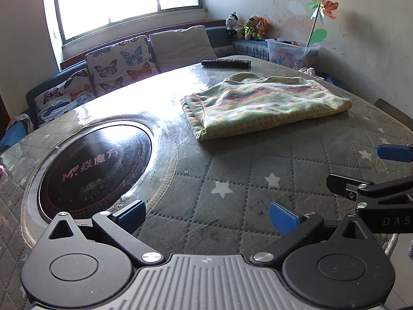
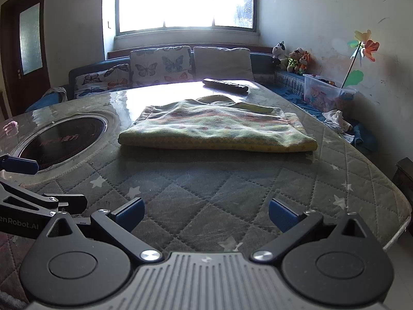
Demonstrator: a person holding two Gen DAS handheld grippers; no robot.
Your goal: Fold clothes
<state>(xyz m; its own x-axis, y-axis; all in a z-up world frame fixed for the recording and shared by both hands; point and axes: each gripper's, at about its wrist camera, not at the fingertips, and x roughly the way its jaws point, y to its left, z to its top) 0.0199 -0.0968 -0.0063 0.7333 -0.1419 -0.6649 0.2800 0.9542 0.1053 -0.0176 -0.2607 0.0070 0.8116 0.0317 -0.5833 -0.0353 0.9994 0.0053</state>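
A folded garment (image 1: 263,104), yellow-green with orange dots and bands, lies flat on the quilted table cover (image 1: 232,178); it also shows in the right wrist view (image 2: 216,129). My left gripper (image 1: 206,215) is open and empty, hovering over the table's near side, well short of the garment. My right gripper (image 2: 206,214) is open and empty, also near the front edge, apart from the garment. The right gripper shows at the right edge of the left wrist view (image 1: 361,170), and the left gripper at the left edge of the right wrist view (image 2: 49,183).
A round black cooktop (image 1: 95,170) is set into the table at the left. A black remote (image 1: 225,63) lies at the far side. A sofa with butterfly cushions (image 1: 121,64), plush toys (image 1: 247,27), a plastic bin (image 1: 291,51) and a pinwheel (image 1: 322,6) stand behind.
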